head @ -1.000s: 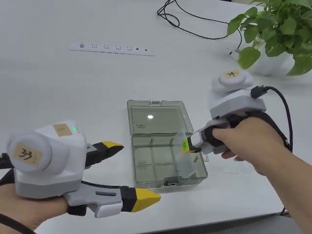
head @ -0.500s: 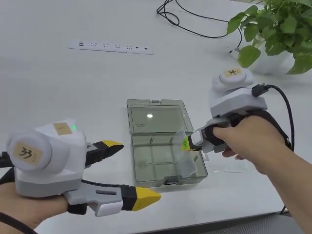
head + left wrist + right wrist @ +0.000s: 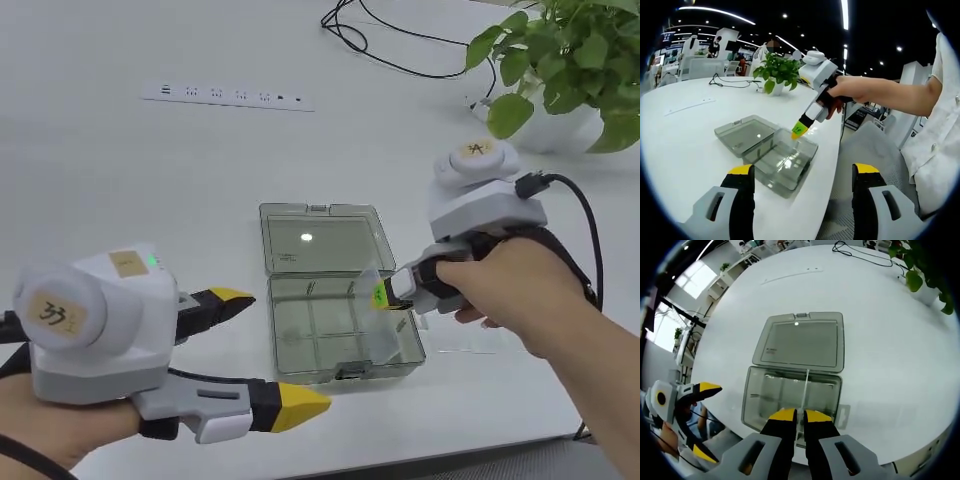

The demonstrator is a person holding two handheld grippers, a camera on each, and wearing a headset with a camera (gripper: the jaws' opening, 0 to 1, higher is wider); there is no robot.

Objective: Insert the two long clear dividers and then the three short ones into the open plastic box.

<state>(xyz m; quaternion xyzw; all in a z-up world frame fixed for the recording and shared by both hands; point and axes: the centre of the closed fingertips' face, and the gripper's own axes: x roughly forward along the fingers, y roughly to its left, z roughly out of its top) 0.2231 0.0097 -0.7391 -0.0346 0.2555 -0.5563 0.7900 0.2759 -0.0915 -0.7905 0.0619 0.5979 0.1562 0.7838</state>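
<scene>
While we hold the left gripper [image 3: 270, 350] nearest us, jaws spread wide and short of the box [image 3: 272, 330], the right gripper [image 3: 381, 297] pinches a clear divider [image 3: 384, 335], tilted over the box's right end. The lid [image 3: 320, 240] lies flat behind. Farther off sit a power strip [image 3: 230, 98] and a plant [image 3: 570, 60].
</scene>
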